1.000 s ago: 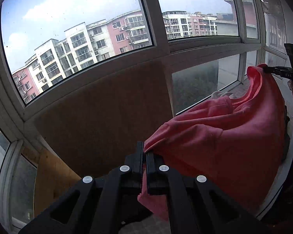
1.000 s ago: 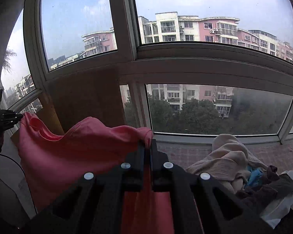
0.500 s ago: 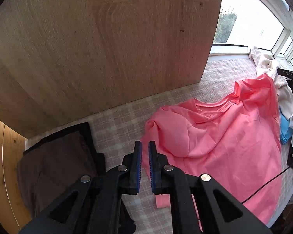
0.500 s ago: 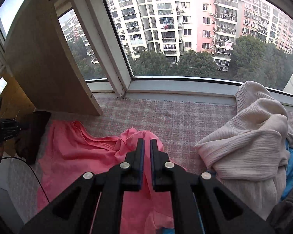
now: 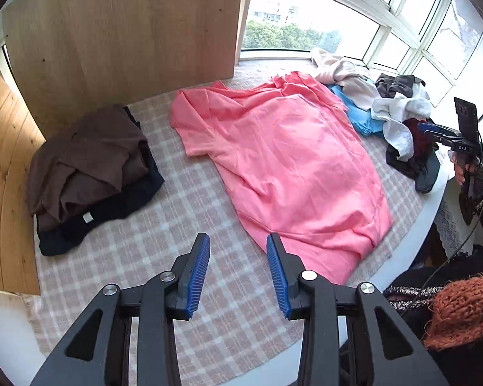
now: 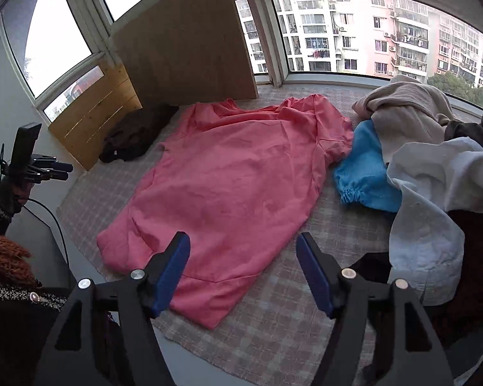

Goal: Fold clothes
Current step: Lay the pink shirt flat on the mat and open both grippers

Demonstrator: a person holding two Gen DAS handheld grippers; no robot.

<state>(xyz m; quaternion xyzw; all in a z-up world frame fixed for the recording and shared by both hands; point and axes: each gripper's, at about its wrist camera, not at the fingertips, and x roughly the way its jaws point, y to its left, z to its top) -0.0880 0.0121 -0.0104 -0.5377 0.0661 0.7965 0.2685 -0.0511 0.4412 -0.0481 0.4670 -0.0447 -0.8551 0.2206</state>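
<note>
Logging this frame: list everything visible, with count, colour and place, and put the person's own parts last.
T-shirt: one, pink, spread flat on the middle of the cloth.
Checked cloth: one, pale pink and white, covering the surface.
Folded stack: one, brown garment on top of a dark one, left of the T-shirt.
Unfolded pile: one; beige, blue, white and dark pieces, right of the T-shirt.
Wooden panels: two, light wood, behind and beside the stack.
Windows: several, apartment blocks outside.
Cable: one, black, at the left edge of the right wrist view.
Left gripper: black with blue pads, open, empty.
Right gripper: same, open, empty.
Sleeve: orange knit.
</note>
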